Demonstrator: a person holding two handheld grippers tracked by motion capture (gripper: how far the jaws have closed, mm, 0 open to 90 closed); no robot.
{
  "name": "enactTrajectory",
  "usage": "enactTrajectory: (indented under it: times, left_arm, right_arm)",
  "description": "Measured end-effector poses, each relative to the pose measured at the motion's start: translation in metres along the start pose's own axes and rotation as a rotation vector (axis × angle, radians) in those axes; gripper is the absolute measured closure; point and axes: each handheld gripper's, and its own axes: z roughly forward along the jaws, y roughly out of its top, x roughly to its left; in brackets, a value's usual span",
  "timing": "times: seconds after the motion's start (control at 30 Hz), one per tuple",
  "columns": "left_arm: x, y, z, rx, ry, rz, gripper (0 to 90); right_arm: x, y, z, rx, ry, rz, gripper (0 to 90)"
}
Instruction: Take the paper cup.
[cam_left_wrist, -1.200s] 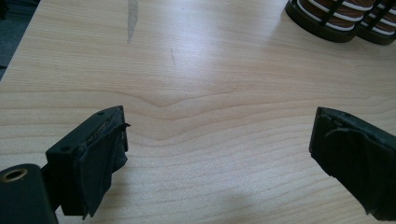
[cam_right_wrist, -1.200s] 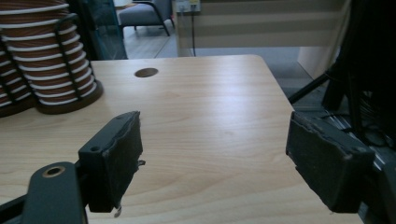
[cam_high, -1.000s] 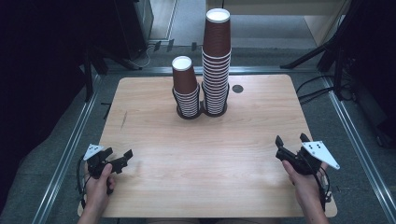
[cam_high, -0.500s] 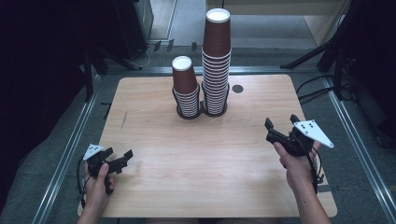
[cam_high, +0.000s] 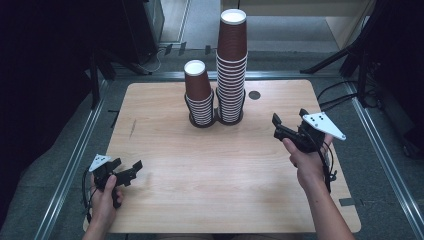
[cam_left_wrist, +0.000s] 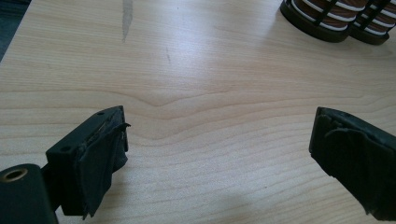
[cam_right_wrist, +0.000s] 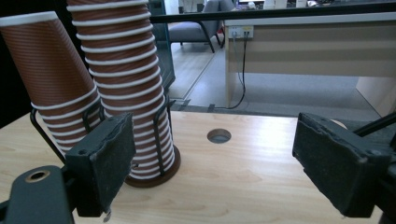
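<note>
Two grippers sit over the wooden table. Nearest the person, the left gripper rests low with jaws spread and nothing between them; ahead of it and to its right stand the cup stacks, cut off at their wire bases in the left gripper view. The right gripper has lifted and moved forward since a second ago, its jaws having just been opening, empty. Beyond it and to its left stand the short stack of cups and the tall stack of cups, the tall one's top cut off in the right gripper view.

Grey floor; beige desk, office chair behind.
</note>
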Motion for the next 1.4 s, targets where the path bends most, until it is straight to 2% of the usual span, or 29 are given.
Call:
enactTrajectory:
  times: [0.2, 0.43, 1.4]
  left_arm:
    - [0.000, 0.000, 0.000, 0.002, -0.001, 0.002, 4.6]
    - [0.000, 0.000, 0.000, 0.007, -0.003, 0.005, 4.6]
    - [0.000, 0.000, 0.000, 0.006, -0.004, 0.006, 4.6]
  right_arm:
    - [0.008, 0.013, 0.010, -0.009, 0.011, 0.001, 13.4]
    - [0.024, 0.027, 0.022, -0.015, 0.027, -0.026, 13.4]
    - [0.065, 0.059, 0.059, -0.038, 0.076, -0.041, 13.2]
